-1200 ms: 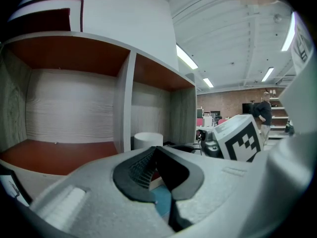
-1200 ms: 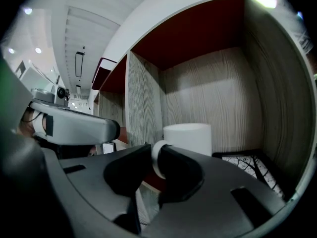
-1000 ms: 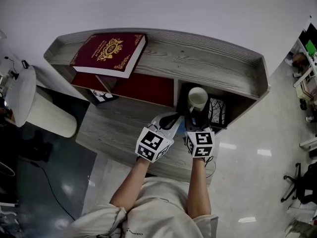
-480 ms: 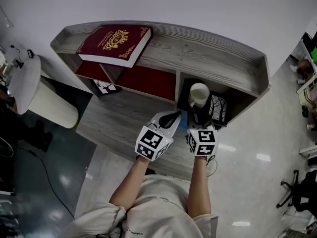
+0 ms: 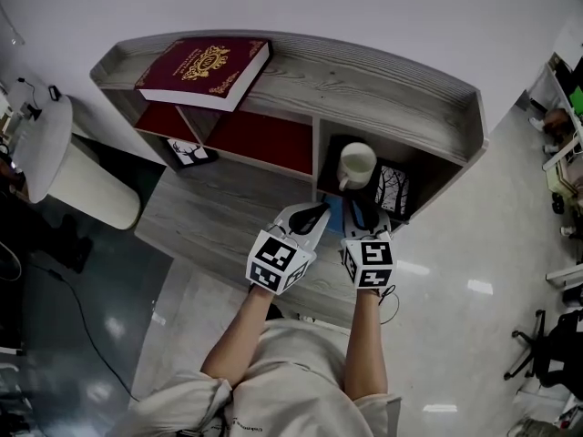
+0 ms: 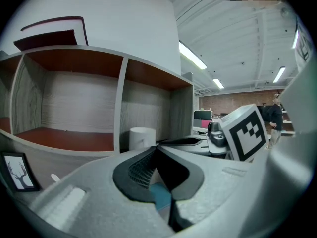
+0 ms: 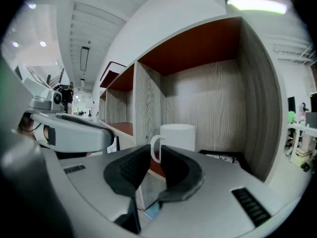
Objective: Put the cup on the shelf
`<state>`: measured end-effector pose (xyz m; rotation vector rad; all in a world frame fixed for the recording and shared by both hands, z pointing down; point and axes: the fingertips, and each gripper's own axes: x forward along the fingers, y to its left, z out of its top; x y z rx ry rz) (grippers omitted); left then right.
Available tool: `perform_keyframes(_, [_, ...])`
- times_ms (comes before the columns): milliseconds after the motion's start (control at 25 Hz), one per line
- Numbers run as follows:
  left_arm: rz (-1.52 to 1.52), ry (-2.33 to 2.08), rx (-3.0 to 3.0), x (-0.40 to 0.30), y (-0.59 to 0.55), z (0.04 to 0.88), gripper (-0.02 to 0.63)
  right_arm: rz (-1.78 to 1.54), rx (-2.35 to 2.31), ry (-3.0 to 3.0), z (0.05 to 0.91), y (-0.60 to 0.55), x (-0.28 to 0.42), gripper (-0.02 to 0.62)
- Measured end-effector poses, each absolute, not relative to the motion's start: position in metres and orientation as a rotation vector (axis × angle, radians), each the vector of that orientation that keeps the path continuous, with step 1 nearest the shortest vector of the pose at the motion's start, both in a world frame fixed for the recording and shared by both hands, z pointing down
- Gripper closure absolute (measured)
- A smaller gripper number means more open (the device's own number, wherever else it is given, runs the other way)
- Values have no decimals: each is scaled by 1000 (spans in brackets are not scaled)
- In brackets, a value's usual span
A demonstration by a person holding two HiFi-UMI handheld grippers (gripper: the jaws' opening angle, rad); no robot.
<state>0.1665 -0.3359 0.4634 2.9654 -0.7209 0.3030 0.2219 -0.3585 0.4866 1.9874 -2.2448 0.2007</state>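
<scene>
Upright in the right-hand compartment of the shelf (image 5: 401, 107): one white cup (image 5: 357, 164), handle turned toward the right tongs (image 7: 155, 153), narrowly parted in line with it and gripping nothing. Just right of the cup, one dark framed picture (image 5: 392, 189). On the shelf top, one red book (image 5: 202, 69); on the table (image 5: 209, 221) at left, one deer picture (image 5: 189, 152). Left tongs (image 6: 156, 147) closed tip to tip, empty.

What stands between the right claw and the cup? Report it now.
Nothing visible does. The cup stands in the shelf's right compartment, its handle straight ahead of the right claw, whose jaws are apart. The picture frame sits to the cup's far side, off that line.
</scene>
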Motion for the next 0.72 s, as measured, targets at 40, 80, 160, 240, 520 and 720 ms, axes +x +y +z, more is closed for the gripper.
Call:
perform_keyframes(40, [301, -721, 2963, 168, -334, 465, 595, 200, 1988, -2243, 487, -356, 223, 522])
perform_keyframes(80, [299, -722, 2959, 168, -332, 465, 595, 196, 1988, -2238, 488, -352, 225, 522])
perform_keyframes(160, [294, -725, 2952, 170, -326, 466, 597, 175, 1986, -2213, 488, -344, 229, 522])
perform_keyframes(240, [291, -732, 2947, 172, -321, 468, 595, 149, 1996, -2179, 489, -336, 237, 522])
perform_keyframes(520, [283, -800, 2948, 168, -313, 469, 597, 142, 2151, -2130, 486, -309, 254, 522])
perform_keyframes(720, [270, -735, 2972, 177, -308, 465, 595, 94, 2235, -2066, 479, -299, 260, 528])
